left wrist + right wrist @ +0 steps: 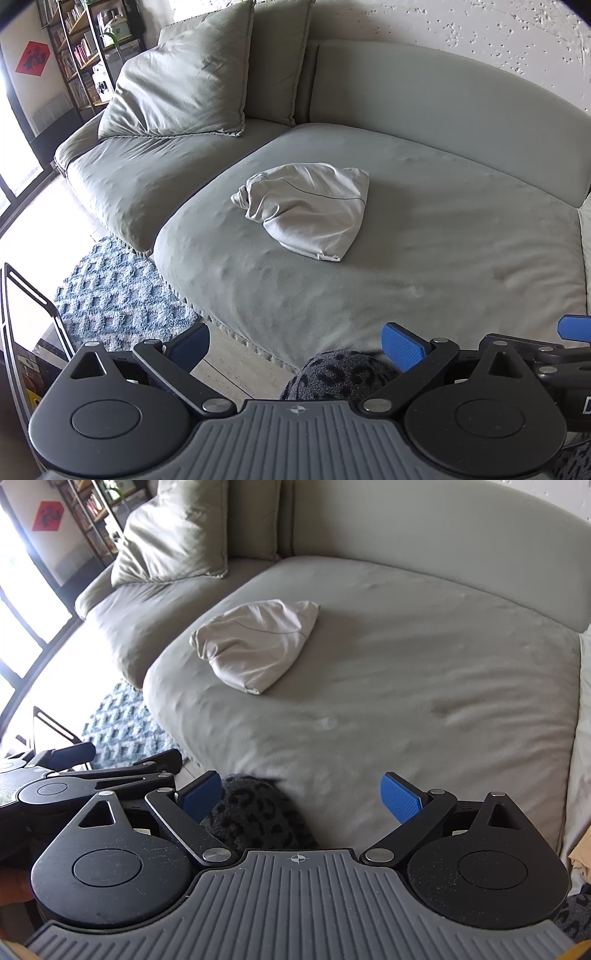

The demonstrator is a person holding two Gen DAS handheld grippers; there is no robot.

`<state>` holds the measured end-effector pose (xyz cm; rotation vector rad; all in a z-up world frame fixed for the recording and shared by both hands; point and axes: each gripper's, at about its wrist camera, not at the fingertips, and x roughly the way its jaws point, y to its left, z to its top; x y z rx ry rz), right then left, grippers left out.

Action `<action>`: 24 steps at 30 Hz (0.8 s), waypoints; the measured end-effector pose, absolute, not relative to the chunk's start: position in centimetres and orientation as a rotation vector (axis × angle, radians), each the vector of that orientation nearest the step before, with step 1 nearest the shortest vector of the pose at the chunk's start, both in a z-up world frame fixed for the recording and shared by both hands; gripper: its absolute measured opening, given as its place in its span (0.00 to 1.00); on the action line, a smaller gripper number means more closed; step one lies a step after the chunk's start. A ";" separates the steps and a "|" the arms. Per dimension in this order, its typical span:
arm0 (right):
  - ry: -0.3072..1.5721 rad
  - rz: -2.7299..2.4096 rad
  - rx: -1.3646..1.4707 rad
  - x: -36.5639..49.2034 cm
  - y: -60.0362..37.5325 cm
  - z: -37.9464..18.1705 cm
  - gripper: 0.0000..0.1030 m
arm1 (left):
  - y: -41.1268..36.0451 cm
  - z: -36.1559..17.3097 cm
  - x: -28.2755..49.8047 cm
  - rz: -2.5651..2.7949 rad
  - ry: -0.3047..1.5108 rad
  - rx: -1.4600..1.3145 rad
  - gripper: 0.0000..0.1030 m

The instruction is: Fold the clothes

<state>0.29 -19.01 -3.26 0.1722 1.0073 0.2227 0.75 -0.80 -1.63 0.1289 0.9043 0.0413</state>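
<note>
A pale beige garment [308, 210] lies bundled in a rough folded wedge on the grey-green sofa seat [424, 266]; the right wrist view shows the same garment [258, 642] left of centre on that seat [406, 683]. My left gripper [295, 349] hangs open over the sofa's front edge, well short of the garment, nothing between its blue pads [402, 349]. My right gripper [303, 799] is also open and empty, held beside the left one, whose fingers [74, 753] show at the left edge. A knee in dark leopard-print fabric [255, 812] sits under both grippers.
Two large cushions [181, 81] lean on the sofa back at the left. A blue patterned rug [118, 291] covers the floor by the sofa. A bookshelf [85, 48] stands far left beside a bright window. White fabric [583, 720] lies at the seat's right edge.
</note>
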 end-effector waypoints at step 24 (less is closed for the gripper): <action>0.852 0.420 0.114 16.3 -7.9 -7.9 0.75 | 13.0 -7.4 13.5 0.235 0.835 -0.106 0.85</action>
